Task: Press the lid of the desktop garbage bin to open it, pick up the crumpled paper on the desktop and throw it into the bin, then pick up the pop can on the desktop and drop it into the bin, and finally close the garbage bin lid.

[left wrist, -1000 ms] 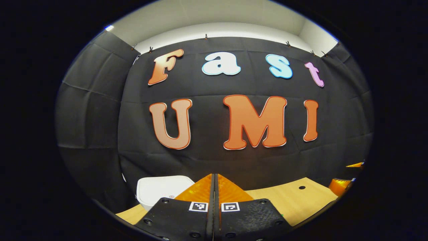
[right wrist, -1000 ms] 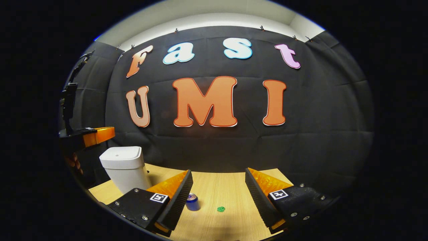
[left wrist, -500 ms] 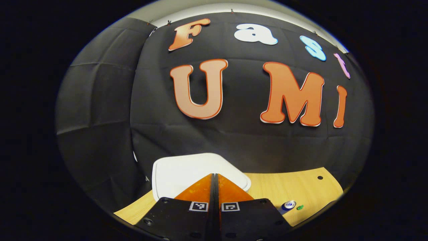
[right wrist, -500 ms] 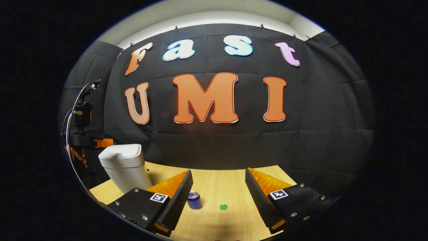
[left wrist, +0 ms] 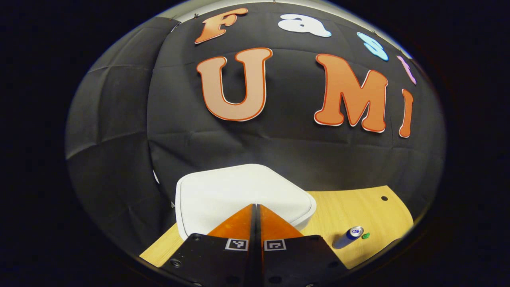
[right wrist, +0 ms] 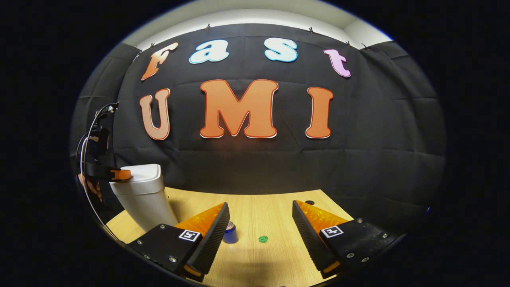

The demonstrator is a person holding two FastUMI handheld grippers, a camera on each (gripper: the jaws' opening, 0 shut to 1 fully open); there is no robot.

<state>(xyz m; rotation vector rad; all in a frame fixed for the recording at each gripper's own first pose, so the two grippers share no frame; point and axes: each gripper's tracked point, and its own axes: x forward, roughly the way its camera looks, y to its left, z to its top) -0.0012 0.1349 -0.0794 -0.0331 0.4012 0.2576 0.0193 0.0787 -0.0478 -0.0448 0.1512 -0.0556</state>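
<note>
We see the left tongs (left wrist: 255,207) pressed together at bottom centre of the left gripper view, tips over the white bin lid (left wrist: 239,191), contact unclear. Pop can (left wrist: 349,236) stands lower right on the wooden surface (left wrist: 358,207), a small green thing (left wrist: 365,236) just beside it. Right tongs (right wrist: 261,211) spread, holding nothing, lower centre of the right gripper view; bin (right wrist: 143,195) at left.

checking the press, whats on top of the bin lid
The left claw, shut, sits over the white lid of the bin. Actual contact is hidden behind its fingers, and the closed lid hides the inside.
</note>
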